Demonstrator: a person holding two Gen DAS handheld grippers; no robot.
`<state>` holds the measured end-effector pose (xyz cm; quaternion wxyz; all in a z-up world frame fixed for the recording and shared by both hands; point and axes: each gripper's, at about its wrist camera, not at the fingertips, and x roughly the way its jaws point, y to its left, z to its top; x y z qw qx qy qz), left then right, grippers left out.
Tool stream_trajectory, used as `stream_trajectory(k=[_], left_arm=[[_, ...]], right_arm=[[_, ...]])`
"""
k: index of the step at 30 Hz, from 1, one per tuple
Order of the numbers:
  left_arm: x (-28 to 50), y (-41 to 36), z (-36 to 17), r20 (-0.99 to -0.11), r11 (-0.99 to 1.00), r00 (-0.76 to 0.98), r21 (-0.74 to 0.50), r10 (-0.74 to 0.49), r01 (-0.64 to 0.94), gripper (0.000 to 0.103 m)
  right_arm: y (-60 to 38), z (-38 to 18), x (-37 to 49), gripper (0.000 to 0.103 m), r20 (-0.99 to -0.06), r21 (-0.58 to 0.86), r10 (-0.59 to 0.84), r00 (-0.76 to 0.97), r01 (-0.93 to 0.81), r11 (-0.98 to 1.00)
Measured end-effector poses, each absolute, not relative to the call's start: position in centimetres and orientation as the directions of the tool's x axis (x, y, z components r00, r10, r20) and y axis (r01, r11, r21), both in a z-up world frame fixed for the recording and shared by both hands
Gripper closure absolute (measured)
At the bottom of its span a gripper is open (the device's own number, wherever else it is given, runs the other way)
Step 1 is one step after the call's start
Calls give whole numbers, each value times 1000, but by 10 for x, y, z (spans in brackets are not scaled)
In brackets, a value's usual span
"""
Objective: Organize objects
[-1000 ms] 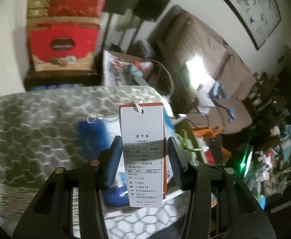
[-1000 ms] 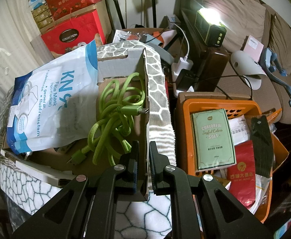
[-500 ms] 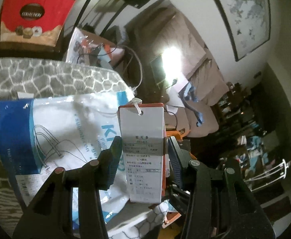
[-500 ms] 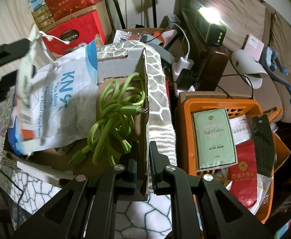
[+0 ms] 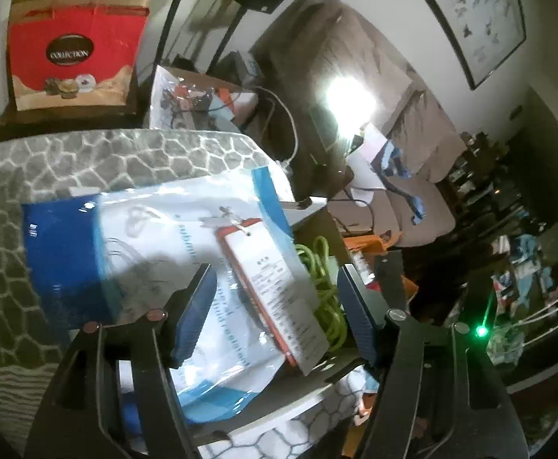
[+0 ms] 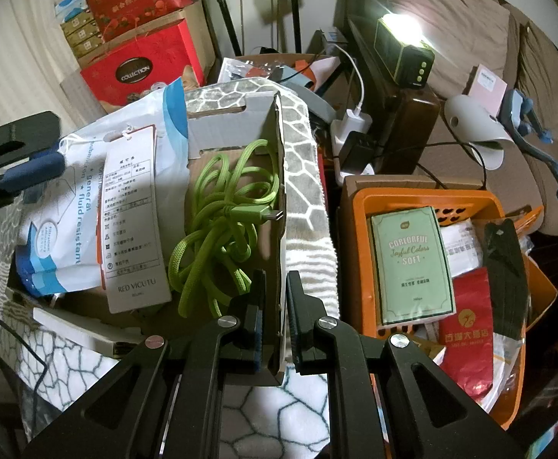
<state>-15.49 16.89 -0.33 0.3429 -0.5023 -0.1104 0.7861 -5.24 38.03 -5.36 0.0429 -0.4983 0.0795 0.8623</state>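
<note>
Blue-padded fingers [image 5: 196, 308] of the left gripper [image 5: 275, 313] stand spread wide with nothing between them; the orange-edged clothing tag [image 5: 275, 298] lies loose just beyond, flat on the white-and-blue mask bag [image 5: 126, 237] at mid-frame. In the right wrist view the right gripper [image 6: 275, 325] pinches the side wall of the cardboard box [image 6: 275, 191], steadying it at lower centre. The tag rests in that box, left of the green cable [image 6: 221, 222], partly over the bag. Half a second ago the tag stood upright between the left fingers; now it has been let go and lies tilted, and the fingers have parted. Placing this tag looks done. Next the left gripper probably needs to back out and fetch another item, perhaps from the orange basket [image 6: 508, 206] at right, though blur in the left view leaves the tag's exact seating uncertain
</note>
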Motion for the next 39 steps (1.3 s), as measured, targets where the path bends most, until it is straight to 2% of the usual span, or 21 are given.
stream_trajectory(k=[7,9,16,21,25,30,31,33,35,39], left_arm=[[-145,149,16,-769,-802,-305,-414,561,-431,34],[-144,140,21,-784,-825,-328,-380,527,-417,27],[-138,101,32,-807,-888,-412,-281,424,-364,21],[-126,73,40,-803,-908,-455,-241,385,-343,15],[-114,52,45,-793,-923,-492,-222,358,-314,11],[-96,33,50,-784,-943,-536,-183,311,-279,1],[-93,31,51,-782,-945,-545,-175,303,-275,0],[-86,28,51,-780,-951,-556,-159,287,-266,0],[-79,24,51,-780,-956,-564,-146,270,-255,0],[-65,17,49,-773,-963,-584,-135,249,-233,0]], right_arm=[[380,-54,-52,92,-866,93,-4,-500,-153,-984],[380,-54,-52,92,-866,95,-5,-500,-153,-984],[380,-54,-52,90,-865,87,3,-501,-158,-984],[383,-52,-48,74,-859,88,21,-511,-189,-978],[386,-39,-39,64,-844,77,41,-535,-196,-978],[382,-16,-21,44,-815,40,93,-571,-217,-975],[381,-12,-18,41,-808,39,98,-581,-218,-975],[374,-1,-11,28,-788,47,91,-609,-207,-977],[366,9,-5,20,-772,57,79,-631,-192,-980],[342,25,6,12,-739,52,64,-671,-152,-987]])
